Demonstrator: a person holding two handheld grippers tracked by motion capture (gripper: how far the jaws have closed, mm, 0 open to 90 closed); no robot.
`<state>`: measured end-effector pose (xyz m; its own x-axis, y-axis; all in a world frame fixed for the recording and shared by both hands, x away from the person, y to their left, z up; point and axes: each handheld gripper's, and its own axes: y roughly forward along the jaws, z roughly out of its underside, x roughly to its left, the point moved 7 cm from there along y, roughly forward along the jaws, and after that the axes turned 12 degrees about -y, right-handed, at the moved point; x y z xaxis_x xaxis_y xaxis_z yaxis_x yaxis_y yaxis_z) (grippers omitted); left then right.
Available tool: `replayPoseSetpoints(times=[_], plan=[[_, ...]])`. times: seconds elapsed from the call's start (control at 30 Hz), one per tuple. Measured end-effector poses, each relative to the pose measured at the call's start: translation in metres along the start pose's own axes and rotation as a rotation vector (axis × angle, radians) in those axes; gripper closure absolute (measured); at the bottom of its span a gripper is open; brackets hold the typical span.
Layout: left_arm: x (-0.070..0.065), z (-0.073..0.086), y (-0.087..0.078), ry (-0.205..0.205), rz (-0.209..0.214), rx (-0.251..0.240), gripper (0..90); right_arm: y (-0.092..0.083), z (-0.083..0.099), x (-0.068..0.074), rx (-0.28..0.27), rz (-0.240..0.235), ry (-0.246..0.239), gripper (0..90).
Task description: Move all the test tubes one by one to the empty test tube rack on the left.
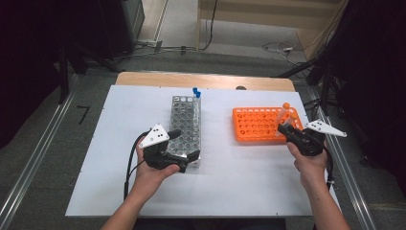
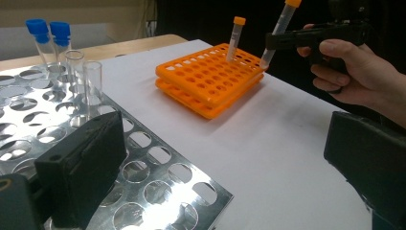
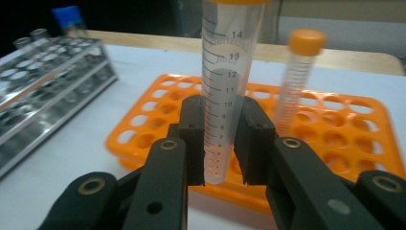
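On the orange rack (image 1: 261, 125), one tube (image 3: 297, 79) stands; right claw (image 3: 221, 143) grips another (image 3: 227, 86).

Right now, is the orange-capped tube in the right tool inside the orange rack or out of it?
Out. The right tool clamps the tube, its tip above the orange rack.

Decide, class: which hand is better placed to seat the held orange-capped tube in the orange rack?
Right. The right gripper already clamps the tube just above the orange rack; the left gripper rests open at the metal rack.
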<state>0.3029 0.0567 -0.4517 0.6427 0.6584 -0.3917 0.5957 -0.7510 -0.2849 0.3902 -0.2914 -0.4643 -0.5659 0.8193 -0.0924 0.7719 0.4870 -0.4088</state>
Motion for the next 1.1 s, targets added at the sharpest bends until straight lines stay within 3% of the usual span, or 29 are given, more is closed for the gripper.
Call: replayPoseSetpoints(times=[0.33,0.77,1.1], plan=[[-0.009,0.001,0.005,0.014,0.015,0.006,0.8,0.004,-0.005,0.062,-0.005,-0.15,-0.077,72.7],[-0.028,-0.001,0.011,0.042,0.059,0.008,3.5,0.011,-0.008,0.131,0.003,-0.312,-0.165,72.8],[-0.038,0.0,0.014,0.049,0.108,0.005,13.8,0.011,-0.01,0.173,0.006,-0.403,-0.222,72.8]])
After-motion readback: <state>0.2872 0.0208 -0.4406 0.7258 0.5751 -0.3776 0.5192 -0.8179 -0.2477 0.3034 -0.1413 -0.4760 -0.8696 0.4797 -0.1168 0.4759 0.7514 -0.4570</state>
